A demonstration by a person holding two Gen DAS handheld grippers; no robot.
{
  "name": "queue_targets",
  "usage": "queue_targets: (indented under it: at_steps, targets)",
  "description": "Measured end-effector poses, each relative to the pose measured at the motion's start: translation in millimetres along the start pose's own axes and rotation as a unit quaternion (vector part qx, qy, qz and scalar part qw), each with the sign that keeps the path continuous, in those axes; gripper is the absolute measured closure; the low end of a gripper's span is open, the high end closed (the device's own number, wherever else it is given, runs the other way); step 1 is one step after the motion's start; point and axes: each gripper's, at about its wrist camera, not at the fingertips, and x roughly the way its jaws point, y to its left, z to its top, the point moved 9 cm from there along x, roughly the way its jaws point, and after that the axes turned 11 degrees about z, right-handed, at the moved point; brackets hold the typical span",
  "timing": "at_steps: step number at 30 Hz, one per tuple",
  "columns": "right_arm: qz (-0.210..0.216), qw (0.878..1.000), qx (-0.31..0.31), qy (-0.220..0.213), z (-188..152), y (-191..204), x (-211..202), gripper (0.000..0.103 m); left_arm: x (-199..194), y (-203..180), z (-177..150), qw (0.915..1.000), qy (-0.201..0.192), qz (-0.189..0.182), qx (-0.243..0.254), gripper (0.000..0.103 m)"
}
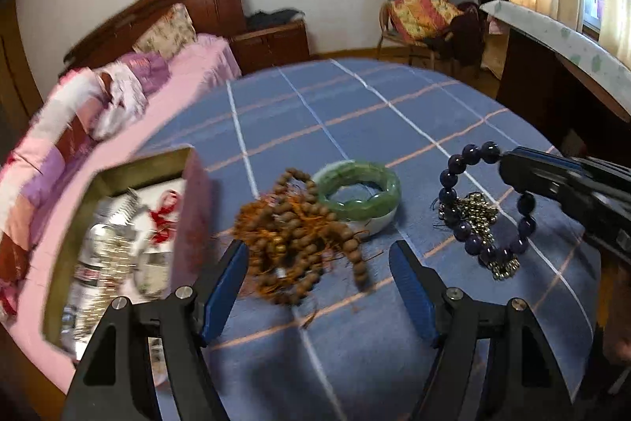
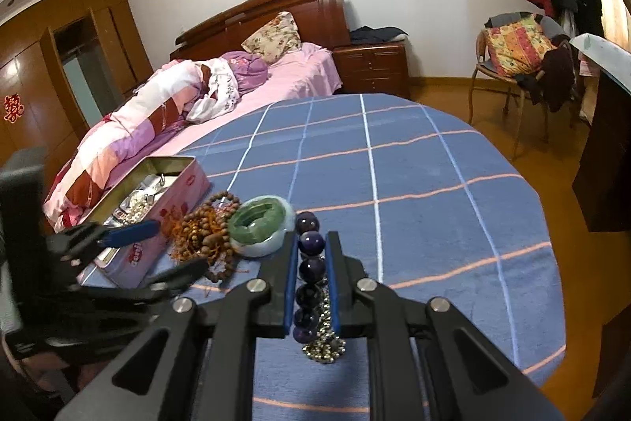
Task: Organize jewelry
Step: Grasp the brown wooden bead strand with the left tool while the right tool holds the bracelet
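Tin (image 2: 130, 263) at cloth (image 2: 434, 184) edge; far cloth bare.

wide open blue checked cloth (image 2: 434, 184) far and right, free for passing. crowded near left: pink tin (image 2: 157, 223) at the left edge with tall walls, brown bead heap (image 1: 299, 239) just beside it, green bangle (image 1: 357, 190) touching the heap. narrow bare strip between bangle and purple bead bracelet (image 1: 487, 208). left gripper (image 1: 317, 259) spread over the heap; right gripper (image 2: 311, 255) blocking the near right.
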Motion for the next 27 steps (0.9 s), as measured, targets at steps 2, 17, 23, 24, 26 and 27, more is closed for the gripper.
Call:
queue_targets:
  at_steps: [2, 17, 23, 24, 26, 27]
  targets:
    - [0.001, 1.000, -0.005, 0.001, -1, 2, 1, 0.087, 12, -1, -3, 0.9999, 0.016, 0.005, -0.001, 0.036]
    - [0.025, 0.999, -0.033, -0.018, 18, 33, -10, 0.087, -52, 59, 35, 0.9968, -0.061, 0.011, -0.049, 0.097]
    - [0.036, 0.998, -0.041, -0.030, 31, 47, -15, 0.087, -75, 90, 48, 0.9940, -0.086, 0.013, -0.067, 0.097]
    - [0.037, 0.998, -0.044, -0.032, 33, 49, -17, 0.087, -81, 93, 51, 0.9932, -0.091, 0.012, -0.071, 0.097]
    - [0.039, 0.998, -0.046, -0.033, 37, 52, -16, 0.087, -90, 100, 55, 0.9918, -0.103, 0.013, -0.075, 0.097]
    - [0.040, 0.998, -0.047, -0.034, 39, 54, -17, 0.087, -93, 102, 57, 0.9913, -0.108, 0.014, -0.075, 0.097]
